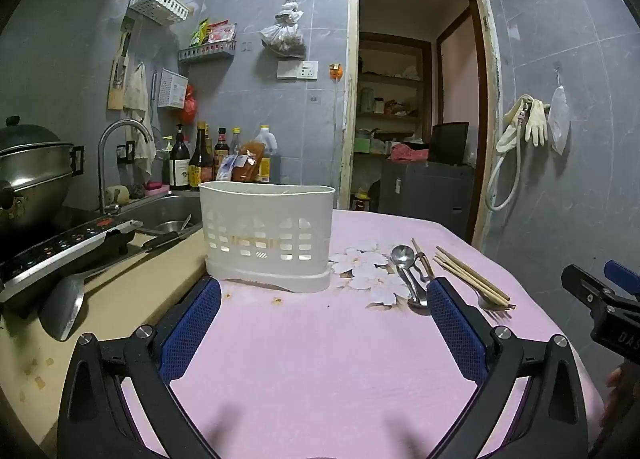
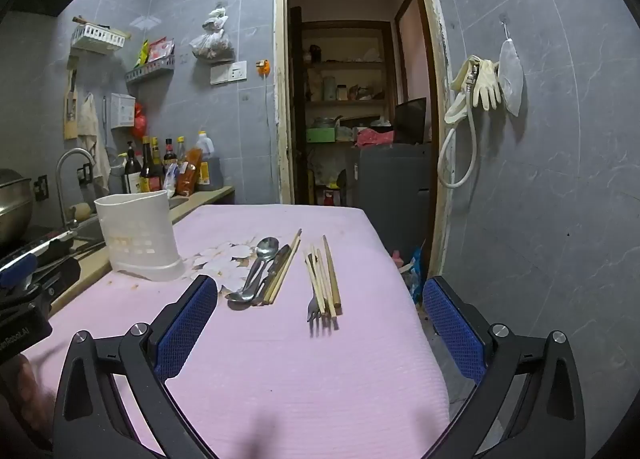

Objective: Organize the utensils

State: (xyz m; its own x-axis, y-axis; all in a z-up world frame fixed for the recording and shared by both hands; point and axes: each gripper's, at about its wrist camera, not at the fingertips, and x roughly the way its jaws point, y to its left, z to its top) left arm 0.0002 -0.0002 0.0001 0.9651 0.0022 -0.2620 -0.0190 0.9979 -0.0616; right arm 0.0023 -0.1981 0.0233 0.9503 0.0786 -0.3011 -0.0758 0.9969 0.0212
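Spoons [image 2: 256,273] and chopsticks [image 2: 326,279] with a fork [image 2: 314,309] lie loose on the pink-covered counter [image 2: 280,359], right of the white basket [image 1: 267,237]. Left gripper [image 1: 324,299] and right gripper [image 2: 320,299] both spread wide, holding nothing, hovering near the counter's front edge.

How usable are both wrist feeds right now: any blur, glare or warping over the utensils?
Left wrist view: sharp but dim, fisheye bends the doorway, and soft shadows fall on the pink cloth below the fingers. Right wrist view: spoons, fork and chopsticks are crisp, with no glare; black vignette in the corners.
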